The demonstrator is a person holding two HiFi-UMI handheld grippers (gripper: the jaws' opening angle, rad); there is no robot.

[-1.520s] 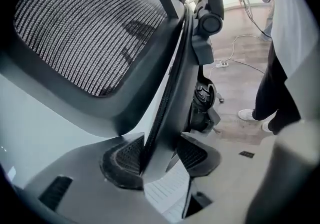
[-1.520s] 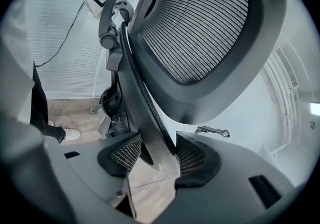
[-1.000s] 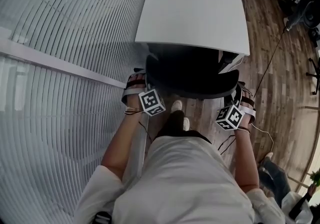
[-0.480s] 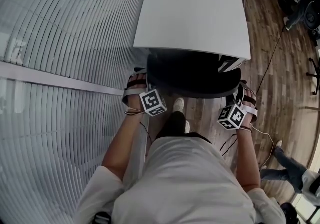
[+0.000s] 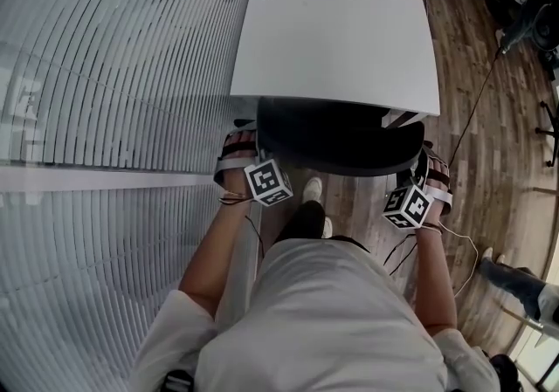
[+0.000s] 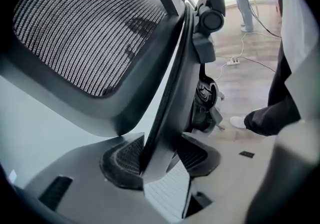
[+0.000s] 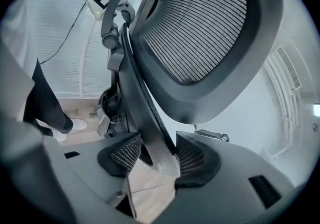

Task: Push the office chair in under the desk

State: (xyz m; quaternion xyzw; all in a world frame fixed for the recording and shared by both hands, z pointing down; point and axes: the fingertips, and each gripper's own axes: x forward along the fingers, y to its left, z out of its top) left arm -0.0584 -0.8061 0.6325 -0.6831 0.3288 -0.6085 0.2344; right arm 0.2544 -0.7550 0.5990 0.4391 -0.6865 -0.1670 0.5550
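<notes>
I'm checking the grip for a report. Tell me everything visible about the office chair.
The office chair is black, seemingly plastic, with a mesh panel set in a curved frame and a pivoting bracket behind it. It stands upright, its front hidden under the near edge of the white desk. The left gripper and the right gripper each clamp a side edge of its back.

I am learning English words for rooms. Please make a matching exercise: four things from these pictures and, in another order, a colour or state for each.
1 desk
2 office chair
3 floor
4 left gripper

a brown wooden planks
b white top
c jaws closed on the chair's back frame
d black, mesh back

Pairs: 1-b, 2-d, 3-a, 4-c
</notes>
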